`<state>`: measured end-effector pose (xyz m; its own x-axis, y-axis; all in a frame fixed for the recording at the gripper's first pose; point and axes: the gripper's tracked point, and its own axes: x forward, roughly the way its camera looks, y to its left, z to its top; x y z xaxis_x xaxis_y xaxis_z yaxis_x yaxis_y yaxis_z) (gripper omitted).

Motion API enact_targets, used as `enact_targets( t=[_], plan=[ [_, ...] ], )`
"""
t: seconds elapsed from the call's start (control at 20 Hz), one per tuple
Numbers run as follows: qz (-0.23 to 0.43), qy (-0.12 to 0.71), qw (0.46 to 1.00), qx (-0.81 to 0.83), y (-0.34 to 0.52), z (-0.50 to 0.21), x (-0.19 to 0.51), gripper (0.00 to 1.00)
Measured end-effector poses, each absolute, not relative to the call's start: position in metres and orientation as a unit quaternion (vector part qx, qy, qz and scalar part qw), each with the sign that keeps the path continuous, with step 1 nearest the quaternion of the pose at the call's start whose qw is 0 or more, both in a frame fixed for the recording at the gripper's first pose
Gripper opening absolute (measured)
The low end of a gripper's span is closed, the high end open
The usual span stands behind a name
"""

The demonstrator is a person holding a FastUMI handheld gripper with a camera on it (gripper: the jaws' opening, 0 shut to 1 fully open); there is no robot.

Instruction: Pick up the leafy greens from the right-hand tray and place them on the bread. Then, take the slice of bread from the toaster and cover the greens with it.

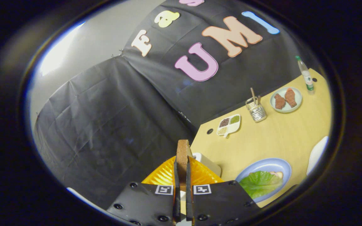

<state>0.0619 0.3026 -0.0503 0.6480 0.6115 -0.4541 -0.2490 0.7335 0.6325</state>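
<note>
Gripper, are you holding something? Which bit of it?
Yes. The gripper is shut on the bread slice, its fingers pressing the two flat faces at the lower part; the top edge sticks out beyond the fingertips.

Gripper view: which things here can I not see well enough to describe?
- Toaster: mostly hidden behind the gripper, which is shut on the slice of bread.
- Bread on the blue plate: covered by the leafy greens; a small corner shows.
- Divided dish: contents too small to identify.
- White object beside the plate: cut off.
</note>
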Motion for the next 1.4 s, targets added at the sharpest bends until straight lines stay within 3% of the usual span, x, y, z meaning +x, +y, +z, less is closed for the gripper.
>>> enact_targets(
  t=[0.2, 0.45, 0.85, 1.3, 1.4],
  plan=[
    [0.253, 0.329, 0.857, 0.305, 0.256, -0.083, 0.044, 0.09],
    [0.216, 0.336, 0.853, 0.336, 0.21, -0.158, 0.04, 0.09],
    [0.154, 0.342, 0.836, 0.401, 0.181, -0.222, 0.048, 0.09],
    [0.087, 0.36, 0.895, 0.25, 0.15, -0.26, 0.04, 0.09],
    [0.087, 0.362, 0.902, 0.217, 0.149, -0.262, 0.039, 0.18]
  ],
)
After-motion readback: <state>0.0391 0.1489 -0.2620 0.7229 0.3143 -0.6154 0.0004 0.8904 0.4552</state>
